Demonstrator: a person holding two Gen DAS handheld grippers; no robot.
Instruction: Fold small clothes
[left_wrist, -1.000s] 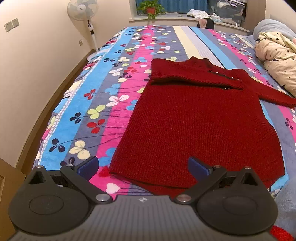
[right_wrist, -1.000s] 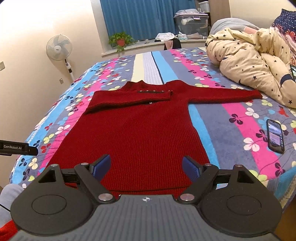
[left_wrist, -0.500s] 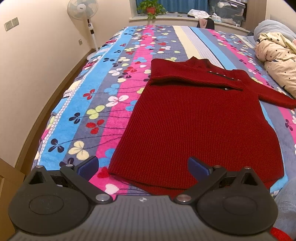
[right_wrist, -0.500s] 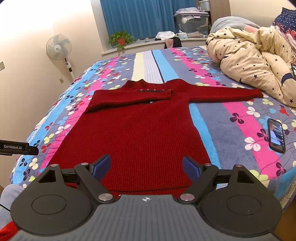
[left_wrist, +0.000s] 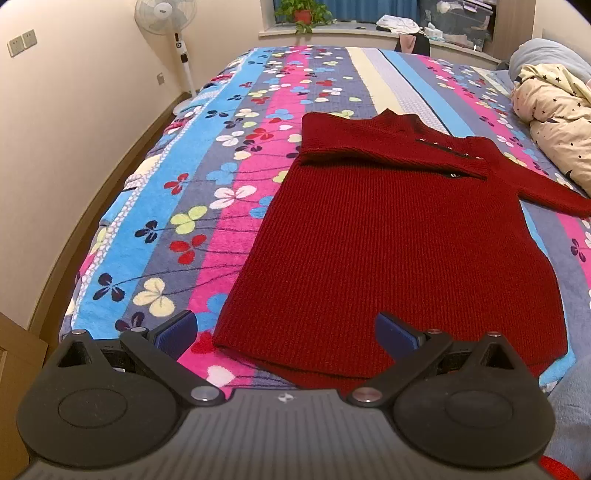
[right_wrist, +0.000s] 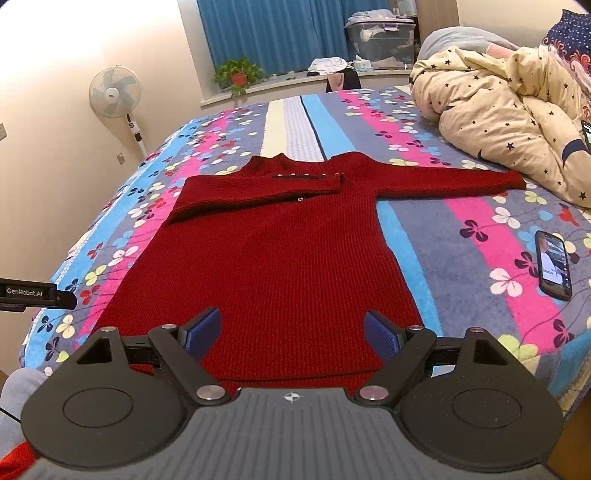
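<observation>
A dark red ribbed knit sweater lies flat, front up, on a bed covered with a striped blanket printed with clover flowers, its hem toward the cameras and its high collar toward the far window. One sleeve is folded across the chest, ending just under a dark shoulder placket set with small pale studs; the other sleeve stretches straight out toward a cream star-print duvet. The knit looks smooth, with only faint ripples near the hem. The left gripper hangs over the hem's left corner, its blue-padded jaws spread wide and empty; the right gripper does likewise above the hem's middle. The black bar at the right view's edge reads "GenRobot.AI". A black smartphone lies on the blanket, screen lit.
</observation>
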